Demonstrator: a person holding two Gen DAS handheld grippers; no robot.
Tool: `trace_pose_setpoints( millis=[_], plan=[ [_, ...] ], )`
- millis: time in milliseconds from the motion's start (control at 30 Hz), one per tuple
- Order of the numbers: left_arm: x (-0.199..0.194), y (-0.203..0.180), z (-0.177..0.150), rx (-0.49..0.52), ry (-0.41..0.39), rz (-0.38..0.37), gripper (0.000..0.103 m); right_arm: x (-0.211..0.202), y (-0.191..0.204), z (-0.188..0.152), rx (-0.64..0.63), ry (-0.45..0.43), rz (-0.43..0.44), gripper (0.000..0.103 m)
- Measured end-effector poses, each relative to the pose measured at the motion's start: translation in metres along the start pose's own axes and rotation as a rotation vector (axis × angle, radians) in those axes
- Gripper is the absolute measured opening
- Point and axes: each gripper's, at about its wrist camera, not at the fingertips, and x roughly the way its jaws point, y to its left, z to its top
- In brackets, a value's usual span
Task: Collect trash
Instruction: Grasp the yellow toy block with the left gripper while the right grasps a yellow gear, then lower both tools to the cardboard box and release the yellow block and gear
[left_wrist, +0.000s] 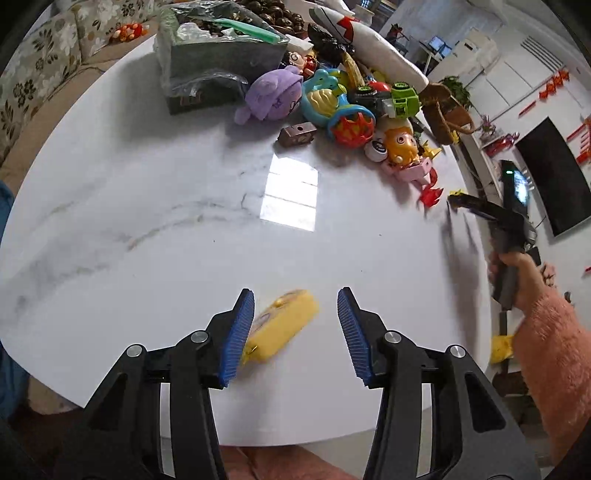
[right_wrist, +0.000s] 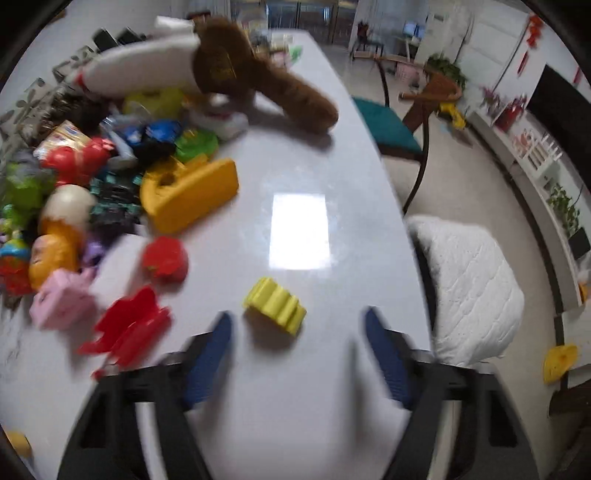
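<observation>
Trash here looks like a small yellow packet (left_wrist: 280, 325) lying flat on the white marble worktop (left_wrist: 147, 221), near its front edge. The left tongs (left_wrist: 295, 332) hang spread wide around it, the left blue pad (left_wrist: 236, 336) touching or just beside the packet's near end, the other pad well clear, so nothing is gripped. Further back on the worktop sits a bag-lined bin (left_wrist: 218, 55), then a purple plush (left_wrist: 271, 94) and a heap of plastic toys (left_wrist: 369, 107) running rightward. On the right, the right tongs (right_wrist: 299, 354) are also spread apart and holding nothing, blurred in their own view, hovering just short of a ridged yellow piece (right_wrist: 275, 306) that lies between their line of reach. A red toy (right_wrist: 129, 328) lies to its left, and a white quilted chair (right_wrist: 469, 284) stands beyond the worktop's right edge.
</observation>
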Motion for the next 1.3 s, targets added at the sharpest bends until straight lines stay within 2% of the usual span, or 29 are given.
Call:
trace_pose_setpoints(
  millis=[33, 100, 200, 300, 367, 433, 500, 567, 667, 700, 733, 767, 800, 833, 967, 1067, 1167, 1300],
  plan=[
    [-0.001, 0.002, -0.003, 0.008, -0.004, 0.011, 0.047, 0.000, -0.002, 0.001, 0.016, -0.001, 0.026, 0.016],
    [0.003, 0.010, -0.003, -0.009, 0.001, 0.006, 0.047, -0.005, -0.004, 0.000, 0.048, 0.008, 0.044, 0.015],
    [0.003, 0.024, -0.006, -0.026, -0.004, 0.001, 0.047, -0.024, 0.001, -0.012, 0.029, -0.017, 0.096, 0.015],
    [0.004, 0.031, -0.009, 0.017, 0.015, -0.007, 0.047, -0.062, -0.001, -0.039, 0.037, -0.078, 0.188, 0.015],
    [0.006, 0.029, -0.013, 0.089, 0.038, -0.003, 0.048, -0.082, -0.001, -0.058, 0.051, -0.097, 0.247, 0.015],
    [0.009, 0.020, -0.018, 0.207, 0.052, 0.017, 0.054, -0.104, 0.004, -0.081, 0.067, -0.108, 0.308, 0.015],
    [0.010, 0.009, -0.021, 0.321, 0.049, 0.041, 0.065, -0.120, 0.012, -0.106, 0.079, -0.101, 0.345, 0.015],
    [0.017, 0.000, -0.019, 0.403, 0.070, 0.031, 0.068, -0.135, 0.020, -0.134, 0.092, -0.091, 0.381, 0.015],
    [0.036, -0.005, -0.013, 0.466, 0.111, 0.039, 0.068, -0.151, 0.032, -0.166, 0.106, -0.083, 0.394, 0.015],
    [0.045, -0.007, -0.012, 0.484, 0.125, 0.051, 0.064, -0.156, 0.036, -0.175, 0.109, -0.081, 0.394, 0.015],
    [0.052, -0.008, -0.011, 0.490, 0.138, 0.055, 0.054, -0.163, 0.043, -0.187, 0.110, -0.078, 0.398, 0.015],
    [0.057, -0.008, -0.011, 0.488, 0.152, 0.047, 0.026, -0.168, 0.045, -0.194, 0.109, -0.077, 0.397, 0.015],
    [0.062, -0.007, -0.010, 0.477, 0.163, 0.042, 0.018, -0.171, 0.050, -0.201, 0.108, -0.074, 0.396, 0.015],
    [0.064, -0.005, -0.010, 0.466, 0.160, 0.033, 0.018, -0.175, 0.056, -0.210, 0.105, -0.068, 0.400, 0.015],
    [0.058, 0.009, -0.010, 0.371, 0.189, -0.082, 0.018, -0.189, 0.075, -0.239, 0.113, -0.043, 0.438, 0.015],
    [0.037, 0.017, -0.023, 0.356, 0.182, -0.127, 0.018, -0.204, 0.101, -0.263, 0.042, -0.020, 0.441, 0.015],
    [0.006, 0.025, -0.049, 0.376, 0.174, -0.168, 0.018, -0.210, 0.123, -0.287, -0.032, 0.020, 0.438, 0.015],
    [-0.024, 0.035, -0.107, 0.423, 0.216, -0.203, 0.018, -0.198, 0.153, -0.330, -0.106, 0.129, 0.443, 0.015]
  ],
)
